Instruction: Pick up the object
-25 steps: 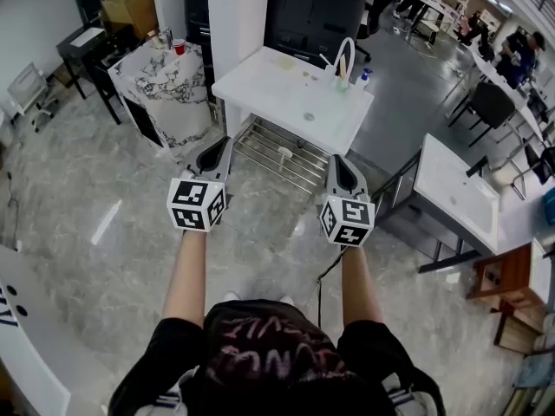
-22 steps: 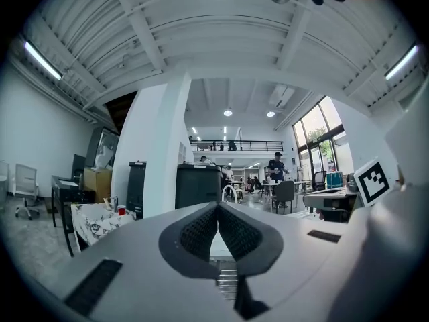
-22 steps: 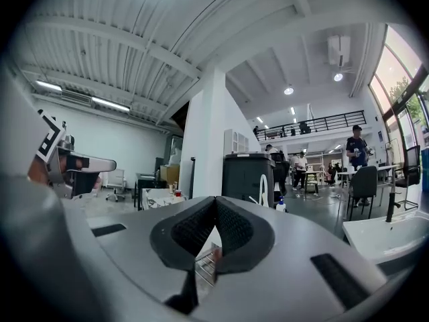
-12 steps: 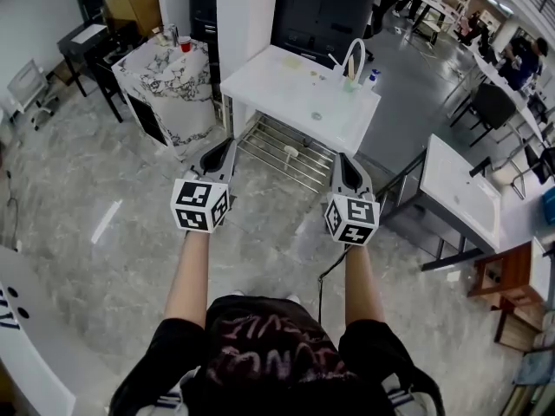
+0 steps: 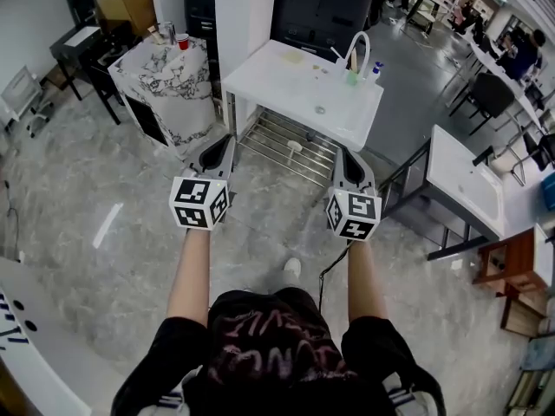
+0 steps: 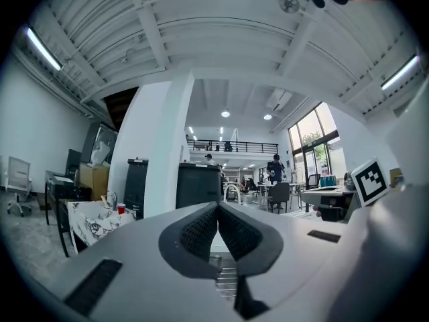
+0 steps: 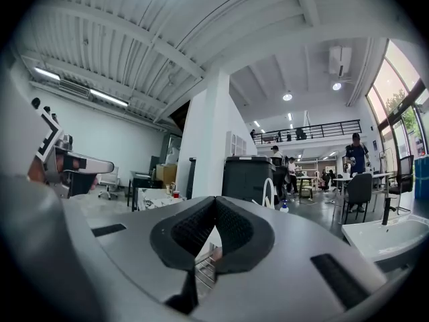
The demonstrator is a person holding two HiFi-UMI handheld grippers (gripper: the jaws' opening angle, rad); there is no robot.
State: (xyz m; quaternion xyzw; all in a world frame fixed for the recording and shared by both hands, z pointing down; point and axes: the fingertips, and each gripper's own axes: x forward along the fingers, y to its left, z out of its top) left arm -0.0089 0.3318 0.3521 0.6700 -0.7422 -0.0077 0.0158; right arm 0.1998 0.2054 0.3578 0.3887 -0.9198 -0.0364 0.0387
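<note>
Item 1, nearest: left gripper point(image 5: 228, 139) and right gripper point(image 5: 341, 151), held side by side on bare forearms above the grey stone floor point(image 5: 95, 267), each claw pressed together on nothing, ribbed pads point(image 6: 201, 230) meeting at the tips. Item 2, just beyond the tips: white table point(image 5: 264, 81) with a wire rack point(image 5: 299, 156) beneath it, a small round item point(image 5: 320, 109) near the right edge, and a white curved spout point(image 5: 358, 47) with two small bottles point(image 5: 354, 77) at the far right corner. Which of these is the thing to pick up cannot be told; neither claw touches any of them. Item 3, to the table's left: marble-patterned stand point(image 5: 169, 85) with a red cup point(image 5: 183, 43) at its far edge.
</note>
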